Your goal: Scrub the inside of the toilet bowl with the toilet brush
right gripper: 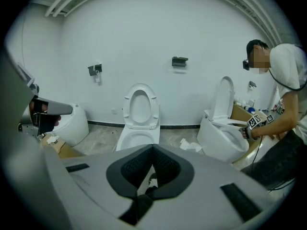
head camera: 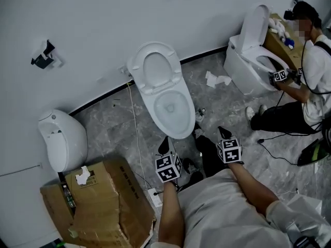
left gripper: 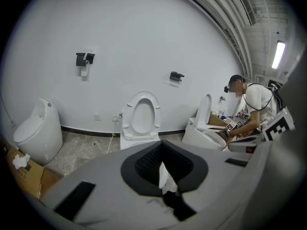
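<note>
The left tongs (head camera: 164,145) and right tongs (head camera: 224,133), both closed on nothing, sit low centre, the open toilet bowl (head camera: 170,110) just above them, nearer the left; no brush shows.

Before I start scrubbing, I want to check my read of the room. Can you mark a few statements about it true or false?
1. The middle toilet has its lid raised. True.
2. The right gripper holds a toilet brush. False: its jaws are shut on nothing, and no brush is in view.
3. Another person works at the second toilet. True.
4. The cardboard box sits between the two toilets. False: it sits on the middle toilet's other side; crumpled tissue lies between them.
</note>
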